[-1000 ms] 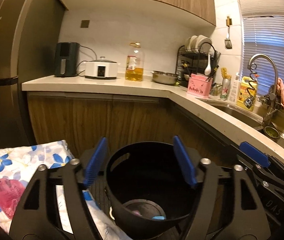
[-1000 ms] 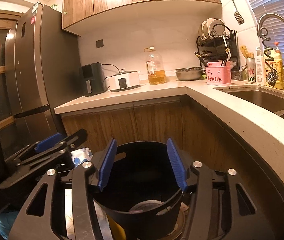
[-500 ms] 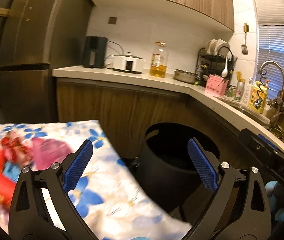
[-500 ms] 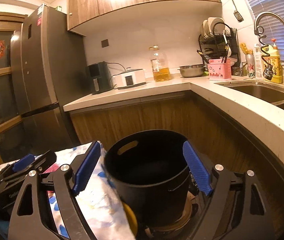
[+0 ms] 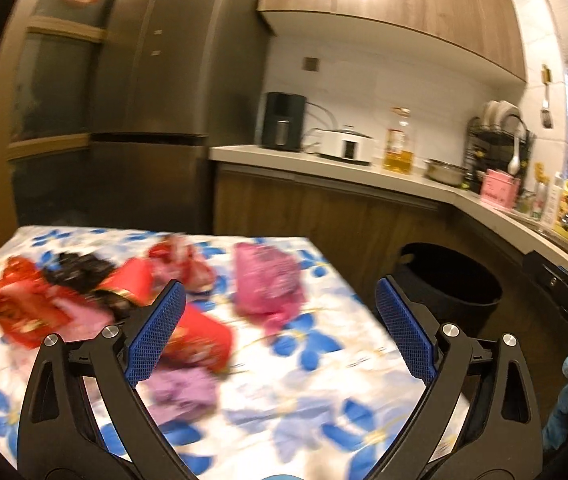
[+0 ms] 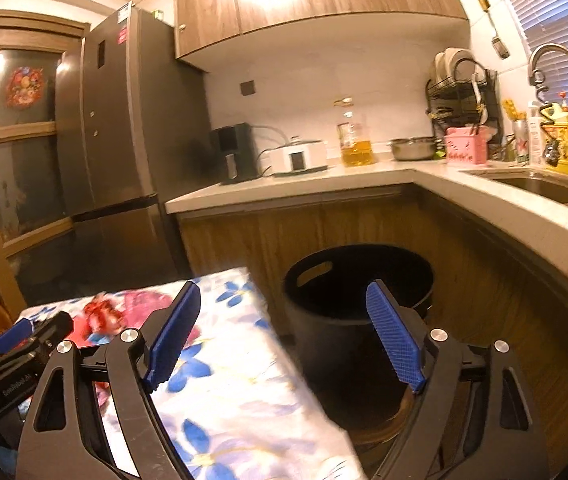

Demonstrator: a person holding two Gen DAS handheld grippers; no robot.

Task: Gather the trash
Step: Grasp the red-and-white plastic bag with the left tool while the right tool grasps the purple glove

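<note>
Crumpled red, pink, purple wrappers (image 5: 187,312) strewn on floral tablecloth; black bin (image 6: 358,312) upright on floor just beside.

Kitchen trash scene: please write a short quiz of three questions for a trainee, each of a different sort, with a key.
1. True or false: the left tool is shut on a red wrapper.
2. Where does the black bin stand? A) on the counter B) on the floor, beside the flowered tablecloth C) in the sink
3. Fill in: between the pads of the right tool there is ____.

Key
1. False: both its jaws stand wide open, and the wrappers lie on the cloth.
2. B
3. Nothing: it is open and holds no trash.
</note>
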